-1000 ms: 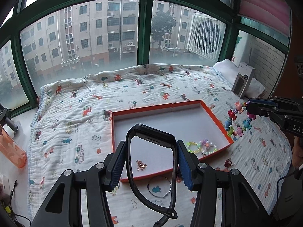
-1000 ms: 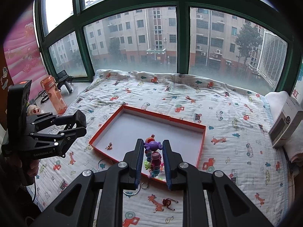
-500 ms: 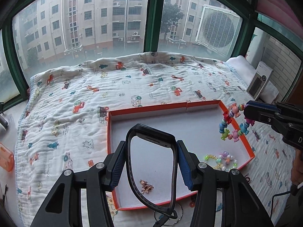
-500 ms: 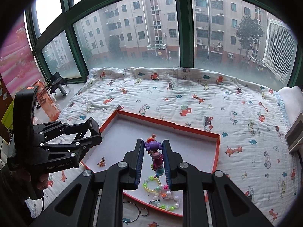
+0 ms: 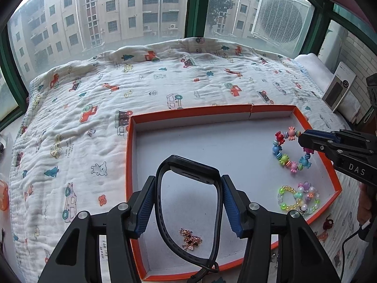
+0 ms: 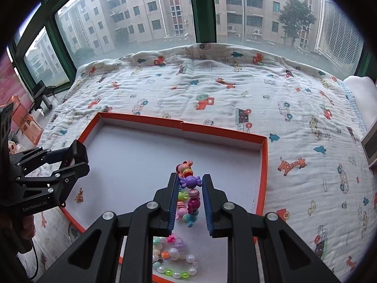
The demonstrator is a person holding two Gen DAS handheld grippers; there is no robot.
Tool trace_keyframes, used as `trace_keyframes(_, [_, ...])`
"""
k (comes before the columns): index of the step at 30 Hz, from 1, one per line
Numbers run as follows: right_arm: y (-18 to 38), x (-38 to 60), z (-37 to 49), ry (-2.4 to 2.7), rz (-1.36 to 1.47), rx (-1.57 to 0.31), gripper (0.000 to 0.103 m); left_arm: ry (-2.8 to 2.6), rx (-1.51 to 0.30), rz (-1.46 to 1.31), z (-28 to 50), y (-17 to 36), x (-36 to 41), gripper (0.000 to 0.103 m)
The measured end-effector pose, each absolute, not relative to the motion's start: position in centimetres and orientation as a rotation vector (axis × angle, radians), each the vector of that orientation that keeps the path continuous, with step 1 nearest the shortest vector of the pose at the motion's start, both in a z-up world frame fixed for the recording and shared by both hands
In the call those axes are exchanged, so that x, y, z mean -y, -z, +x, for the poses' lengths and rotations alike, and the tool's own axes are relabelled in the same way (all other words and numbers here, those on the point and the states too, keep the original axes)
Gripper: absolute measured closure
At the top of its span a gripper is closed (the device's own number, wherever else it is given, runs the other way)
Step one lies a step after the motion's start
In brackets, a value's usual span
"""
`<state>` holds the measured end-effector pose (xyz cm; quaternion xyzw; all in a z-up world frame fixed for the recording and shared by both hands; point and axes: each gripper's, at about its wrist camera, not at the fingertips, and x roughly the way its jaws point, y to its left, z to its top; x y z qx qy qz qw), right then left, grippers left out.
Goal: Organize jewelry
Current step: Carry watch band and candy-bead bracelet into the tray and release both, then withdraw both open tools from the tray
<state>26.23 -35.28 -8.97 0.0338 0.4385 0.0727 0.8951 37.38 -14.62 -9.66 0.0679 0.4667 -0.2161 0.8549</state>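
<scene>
Green-framed bay window [image 5: 193,7] behind a quilt-covered bed [image 5: 165,82]

A bed [image 5: 165,82] under a white cartoon-print quilt [image 6: 235,94] carries an orange-rimmed shallow tray [image 5: 188,115] at its near middle, a white box [image 5: 339,89] leaning at the far right edge.

Over the orange-rimmed tray [image 5: 128,165] on the bed, the left gripper [image 5: 189,202], its jaws just opening, has a black watch band [image 5: 188,172] between its blue pads. The right gripper [image 5: 306,141] holds a candy-bead bracelet [image 5: 286,160] near a pastel bead bracelet [image 5: 298,197] and a gold charm [image 5: 190,239].
</scene>
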Motion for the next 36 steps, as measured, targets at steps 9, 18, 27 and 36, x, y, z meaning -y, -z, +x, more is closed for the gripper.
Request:
trace_keyframes(9, [10.3, 36.2, 26.6, -0.134, 0.075, -0.936, 0.078, 0.438, -1.004, 0.156, 37.6, 10.7, 14.9, 0.039])
trace_keyframes(18, [8.7, 36.2, 24.9, -0.135, 0.039, -0.909, 0.055, 0.445, -0.968, 0.156, 36.1, 9.0, 14.7, 0.037])
trace_keyframes(27, [6.5, 36.2, 19.4, -0.150, 0.059, -0.870, 0.054, 0.488, -0.914, 0.189, 29.8, 5.5, 13.2, 0.037])
trace_keyframes(36, [8.3, 36.2, 14.3, -0.157, 0.057, -0.907, 0.051, 0.506, -0.993, 0.216, 24.6, 8.1, 12.0, 0.037])
